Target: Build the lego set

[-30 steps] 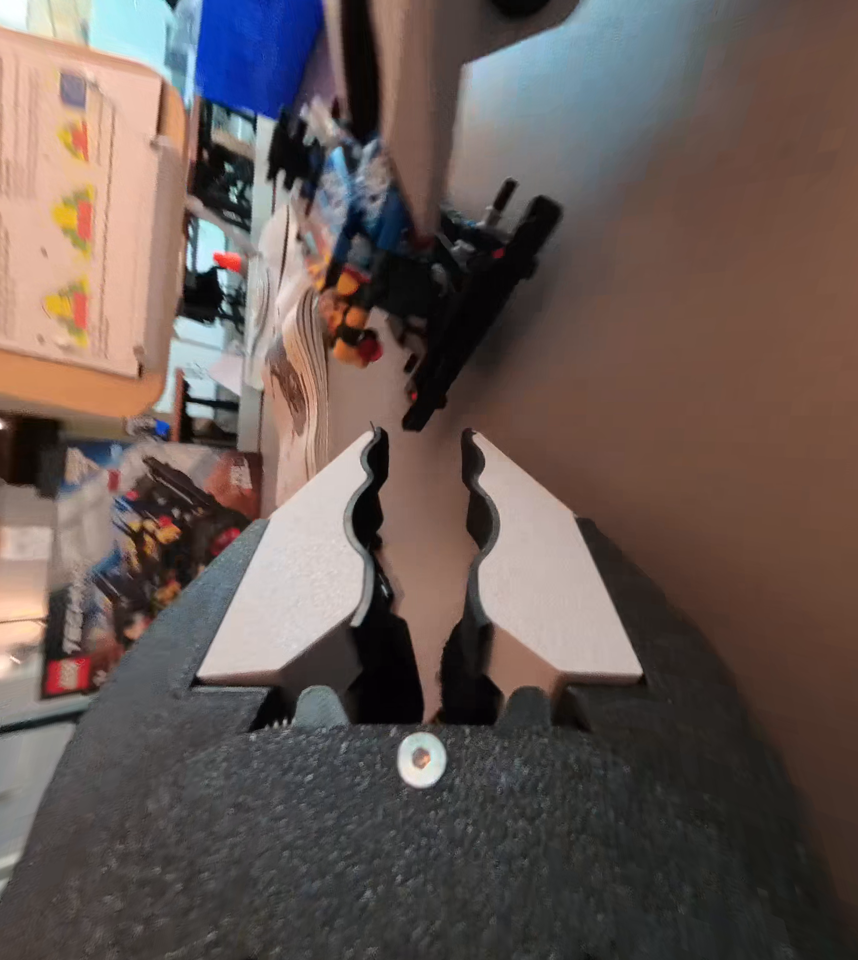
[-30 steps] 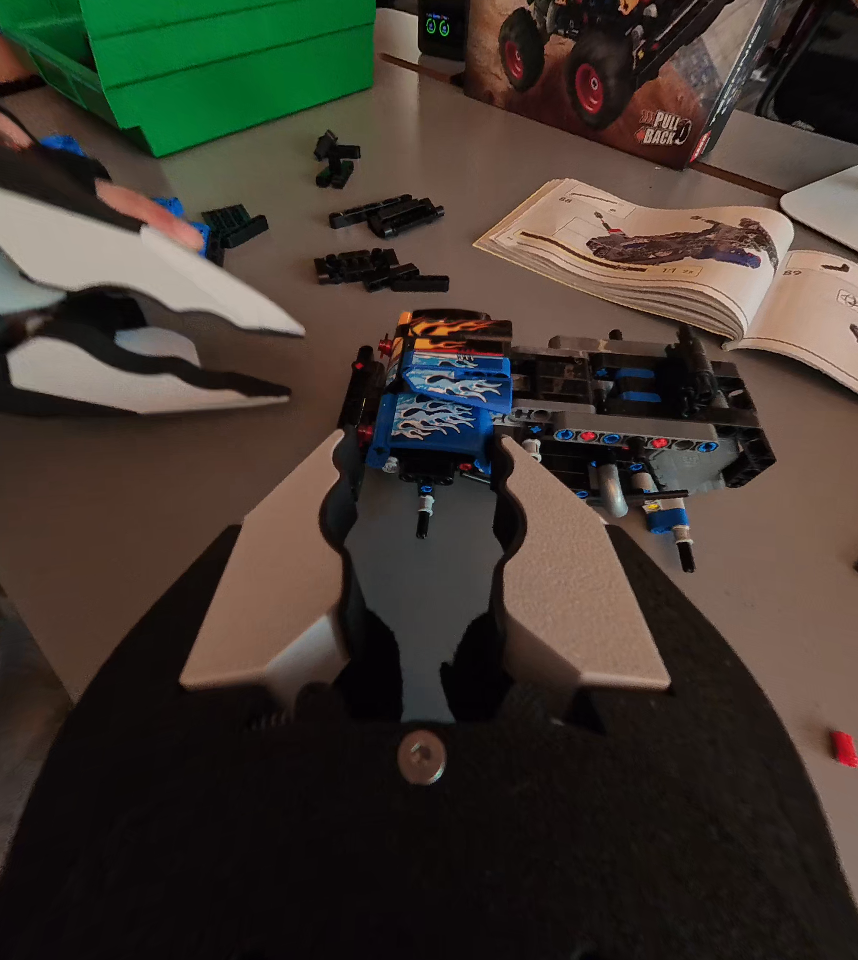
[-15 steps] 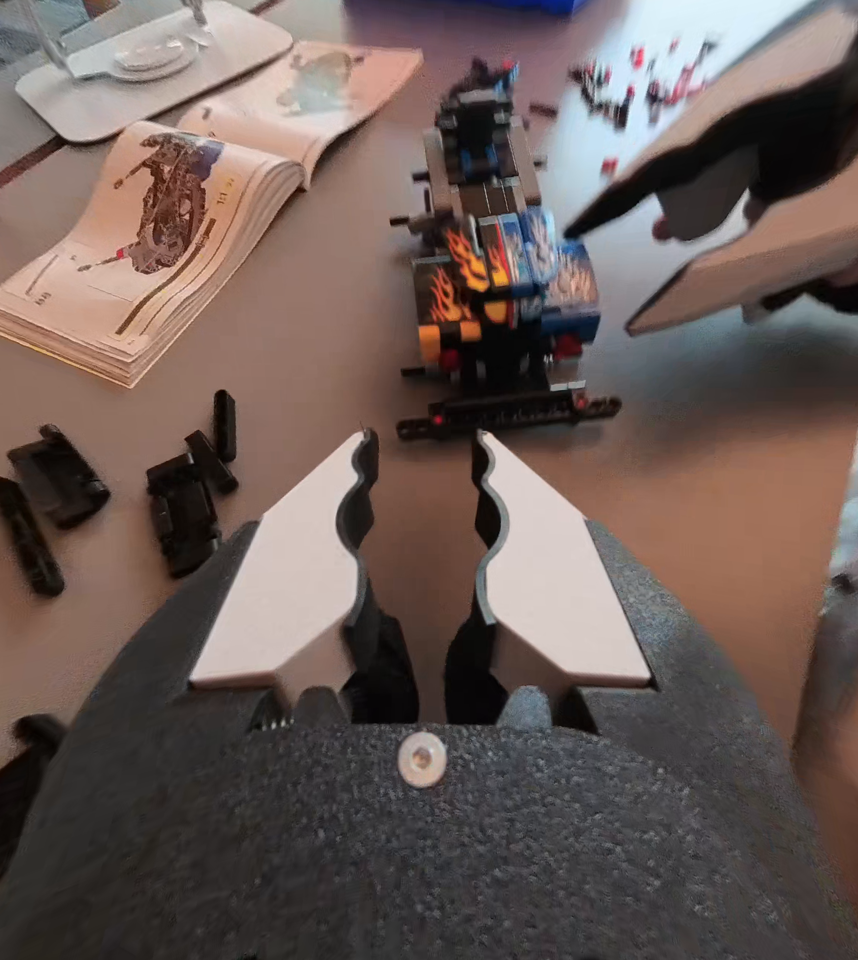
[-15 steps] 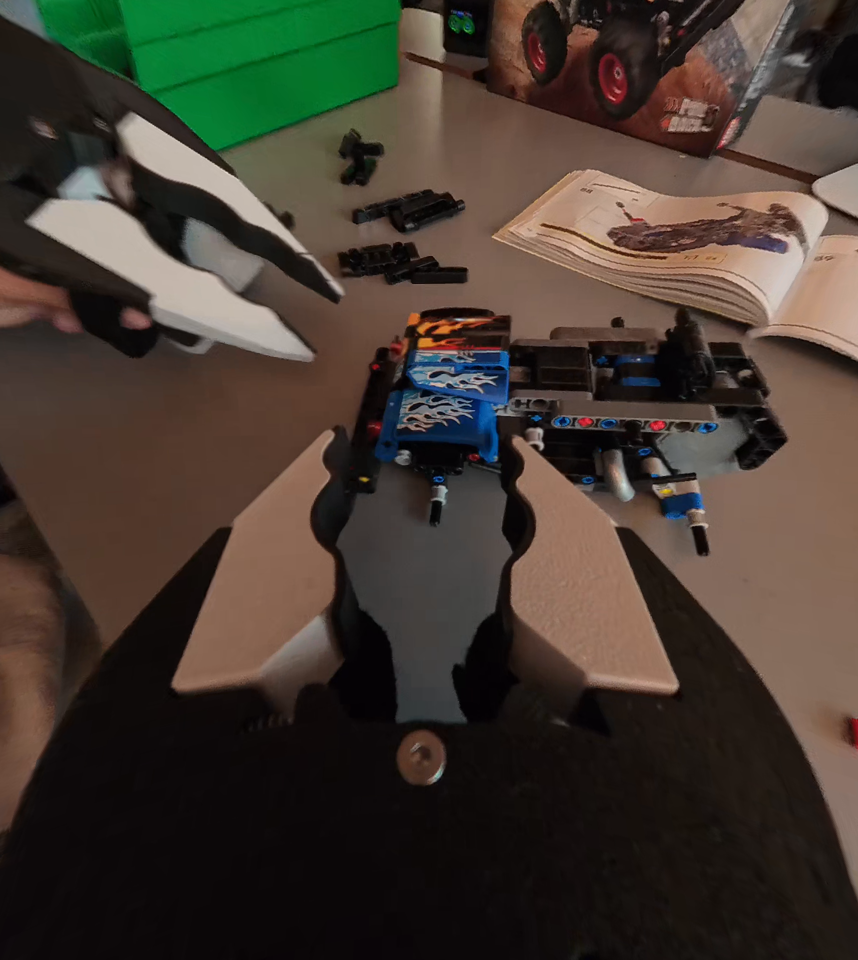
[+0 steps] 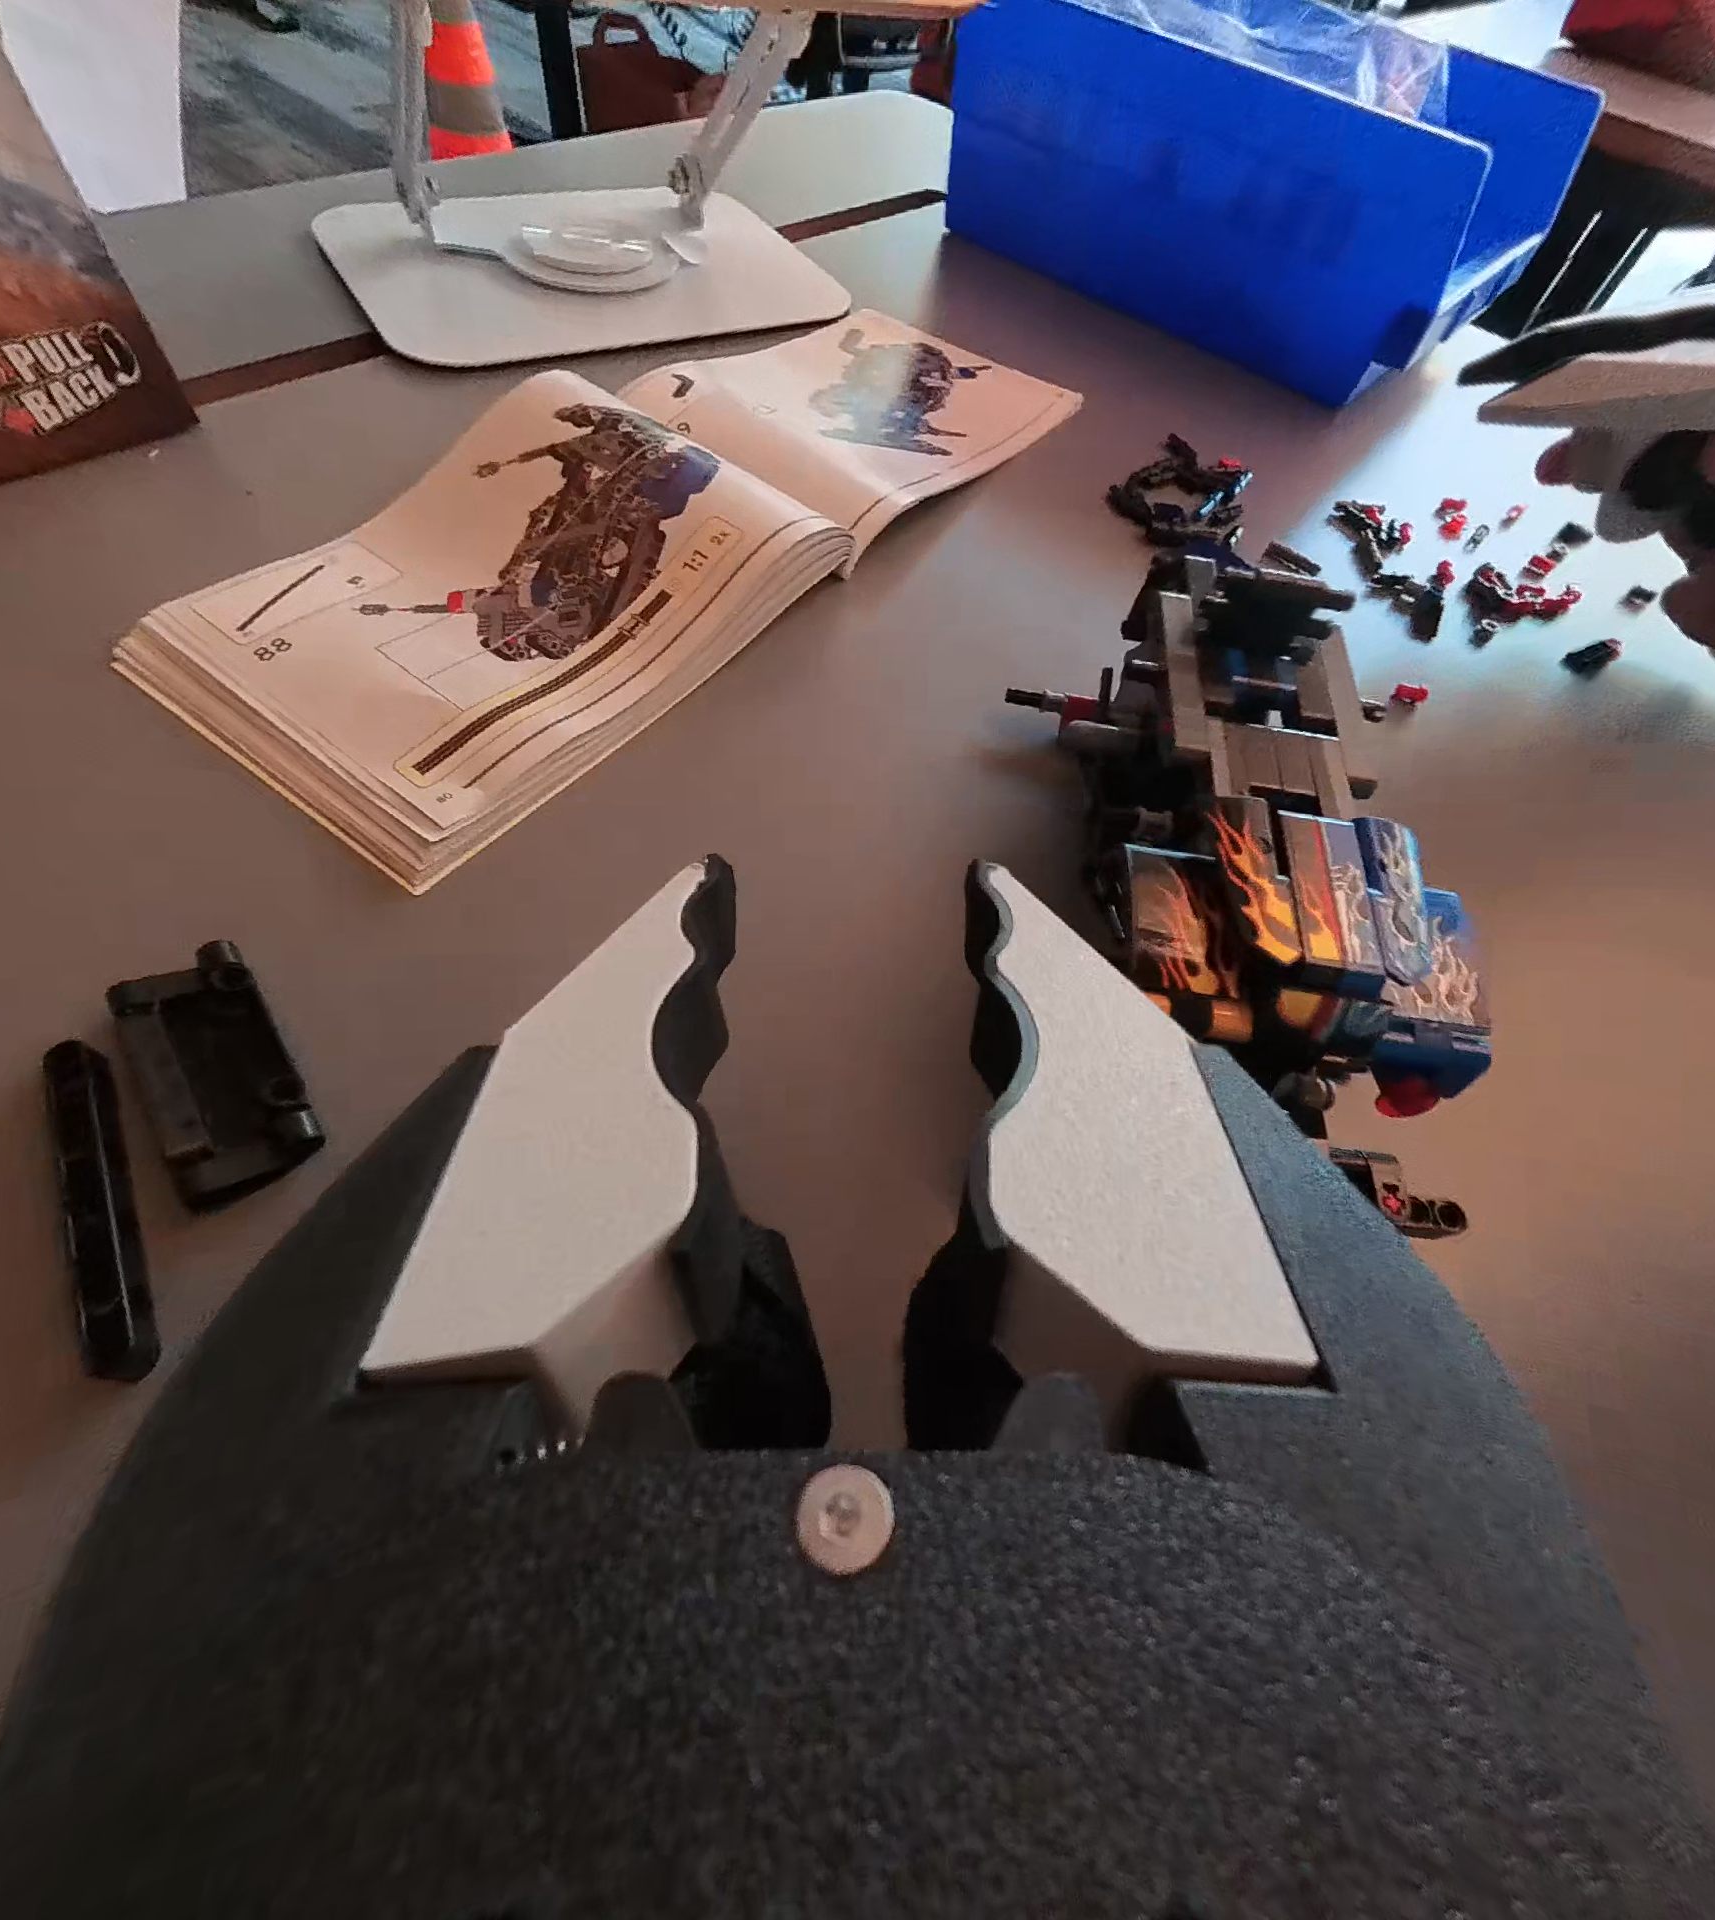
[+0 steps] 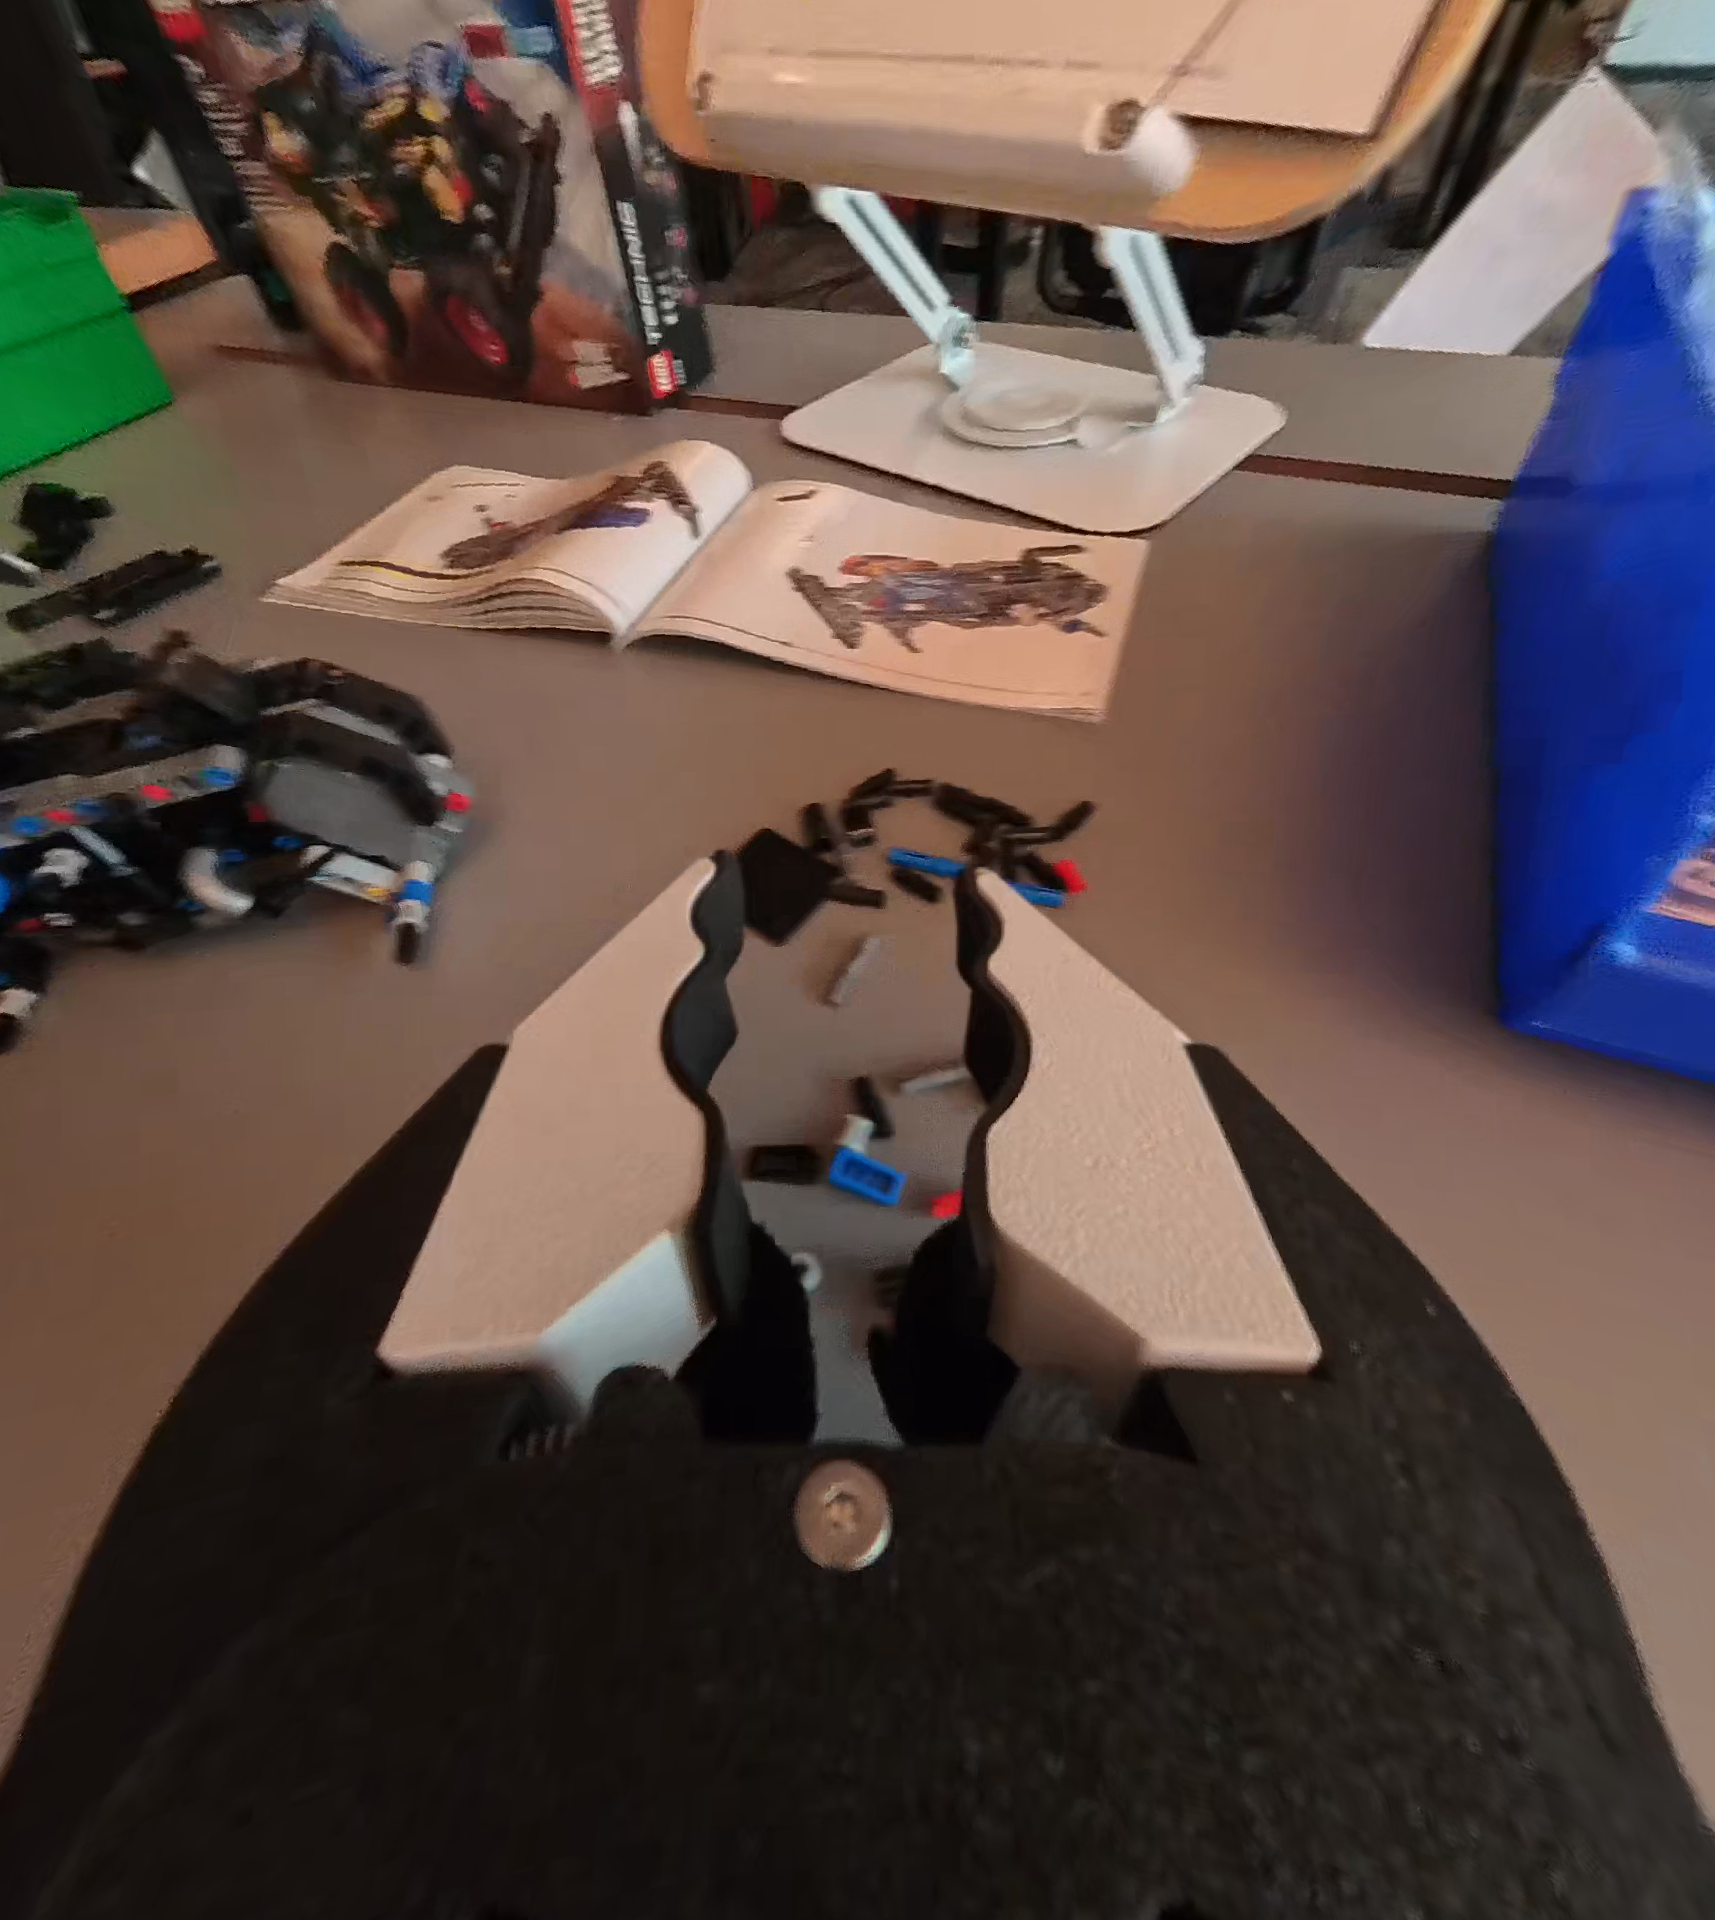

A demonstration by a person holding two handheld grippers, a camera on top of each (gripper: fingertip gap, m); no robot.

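Both my grippers open and empty above the table; the model sits between them.

My left gripper (image 5: 842,883), jaws apart, hangs over bare table (image 5: 832,727); model (image 5: 1268,831) just right of it, booklet (image 5: 562,592) ahead-left, two black pieces (image 5: 178,1122) to the left. My right gripper (image 6: 837,883), jaws apart, hovers over loose pieces (image 6: 863,1164); model (image 6: 167,821) lies to its left, blue bin (image 6: 1642,644) right.

Both wrist cams held low over table (image 5: 832,727), angled down-forward; open booklet (image 5: 562,613) and half-built truck (image 6: 188,821) shared, seen from opposite sides.
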